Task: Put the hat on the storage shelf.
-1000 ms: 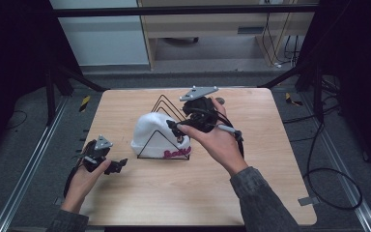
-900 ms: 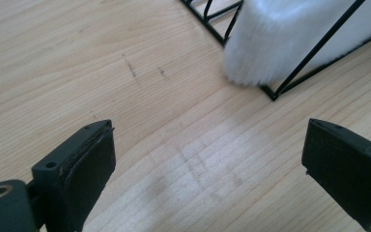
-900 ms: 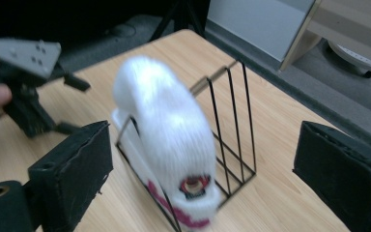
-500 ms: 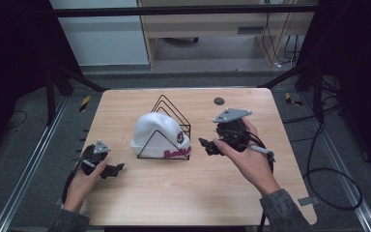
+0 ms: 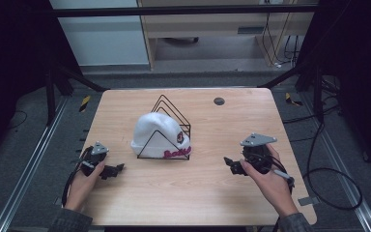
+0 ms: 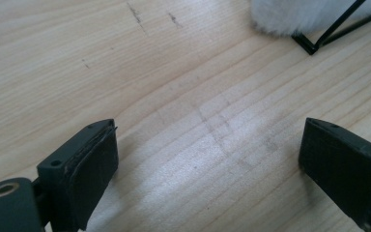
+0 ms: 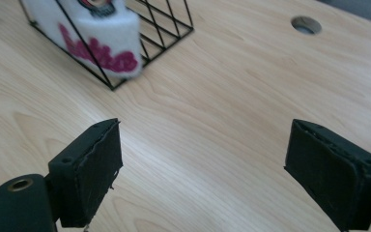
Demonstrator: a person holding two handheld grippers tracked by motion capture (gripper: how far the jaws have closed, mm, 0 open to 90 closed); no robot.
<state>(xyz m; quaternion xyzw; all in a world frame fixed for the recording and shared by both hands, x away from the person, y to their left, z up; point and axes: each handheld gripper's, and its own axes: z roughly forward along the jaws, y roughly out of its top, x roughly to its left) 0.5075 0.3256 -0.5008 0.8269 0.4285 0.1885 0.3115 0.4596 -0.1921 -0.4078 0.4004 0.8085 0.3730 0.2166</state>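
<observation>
White beanie (image 5: 155, 133) sits inside the black wire rack (image 5: 170, 112); both tongs, left (image 5: 117, 170) and right (image 5: 230, 166), spread empty.

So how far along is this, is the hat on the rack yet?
Looks done: the white hat sits in the black wire rack at the table's middle. In hand: nothing; the left gripper and right gripper are open, apart from the rack. Left: seemingly nothing, perhaps putting the grippers down.

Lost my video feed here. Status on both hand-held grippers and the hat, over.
Left hand-held gripper open, empty, low over the table. Right hand-held gripper open, empty, right of the rack. White hat sits in the black wire rack. Nothing in the way.
</observation>
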